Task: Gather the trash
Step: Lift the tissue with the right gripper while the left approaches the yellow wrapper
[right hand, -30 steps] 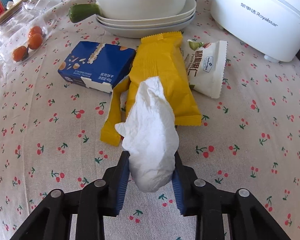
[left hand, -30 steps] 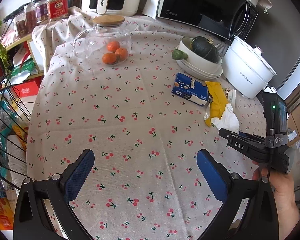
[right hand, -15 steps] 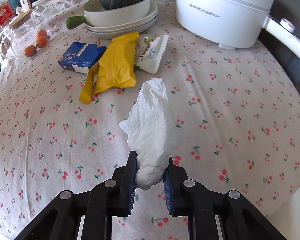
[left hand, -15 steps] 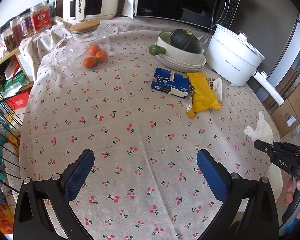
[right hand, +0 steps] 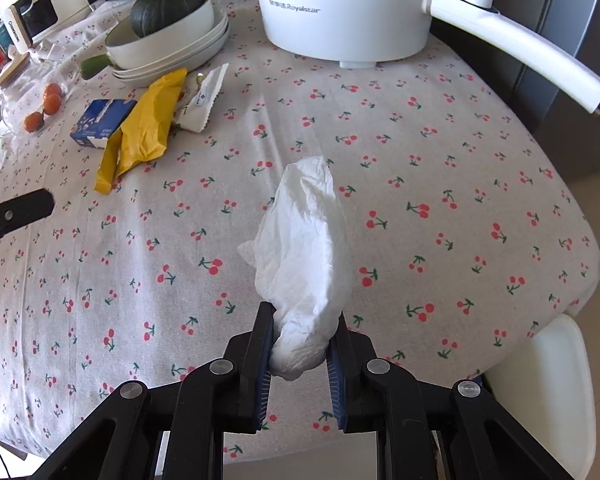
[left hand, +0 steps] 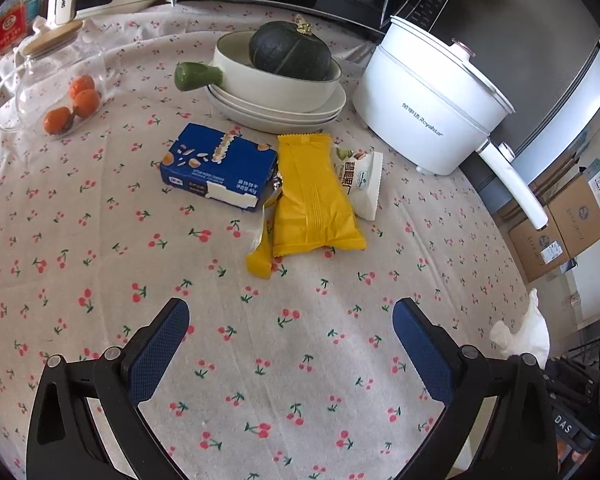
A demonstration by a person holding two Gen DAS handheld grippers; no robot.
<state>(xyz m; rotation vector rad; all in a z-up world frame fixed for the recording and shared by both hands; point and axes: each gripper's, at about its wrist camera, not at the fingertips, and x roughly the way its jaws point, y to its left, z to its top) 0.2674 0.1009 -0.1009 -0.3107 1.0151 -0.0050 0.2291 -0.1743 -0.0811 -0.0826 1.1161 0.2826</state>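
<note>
Open cherry-print tablecloth (left hand: 300,360) lies bare beneath and straight ahead of the wide-spread left claw (left hand: 292,344), giving a clear lane up to the litter ahead: a blue box (left hand: 216,172), a yellow wrapper (left hand: 312,196) and a white packet (left hand: 362,180), packed side by side and touching. Beyond them stacked dishes (left hand: 276,96) holding a squash (left hand: 290,56) and a white cooker (left hand: 428,100) wall off the far side; its long handle (right hand: 516,48) juts out ahead-right of the right claw (right hand: 300,356). A glass jar (left hand: 56,84) stands far ahead-left. The crumpled tissue (right hand: 304,256) fills the right claw's gap; cloth below it is bare.
</note>
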